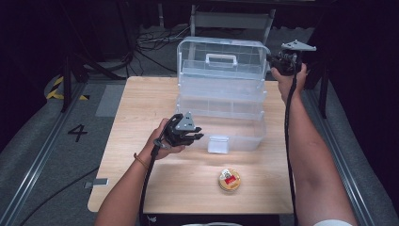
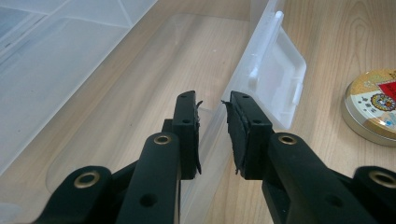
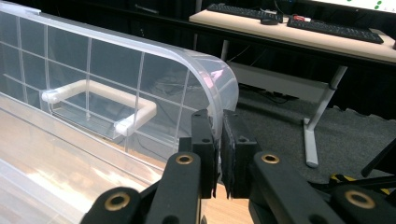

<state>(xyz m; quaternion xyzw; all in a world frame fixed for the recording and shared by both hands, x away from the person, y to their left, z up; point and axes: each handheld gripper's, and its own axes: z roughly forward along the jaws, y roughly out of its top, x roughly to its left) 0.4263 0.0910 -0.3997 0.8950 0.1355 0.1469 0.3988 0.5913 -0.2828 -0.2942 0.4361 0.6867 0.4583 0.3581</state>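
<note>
Right gripper (image 3: pixel 218 140): jaws nearly closed, pinching the rounded corner edge of the raised lid (image 3: pixel 140 70); in the high view the right gripper (image 1: pixel 282 63) sits at the lid's far right corner, hand wrapped round it.
Lid: clear plastic, ribbed in a grid, standing upright and swung back, with a white carry handle (image 3: pixel 100 98) in its middle.
Left gripper (image 2: pixel 212 135): jaws set narrow, one on each side of the thin front wall of the storage box (image 2: pixel 140 84); whether the pads press the wall I cannot tell. In the high view the left gripper (image 1: pixel 190 134) is at the box's front left.
Storage box: transparent, open, with stepped tiers, standing on the far half of the desk (image 1: pixel 141 117).
Latch (image 2: pixel 280 84): white clip flap hanging at the box front, just right of the left gripper.
Round tin (image 1: pixel 229 180): gold lid with red label, lying flat on the desk in front of the box, apart from it.
</note>
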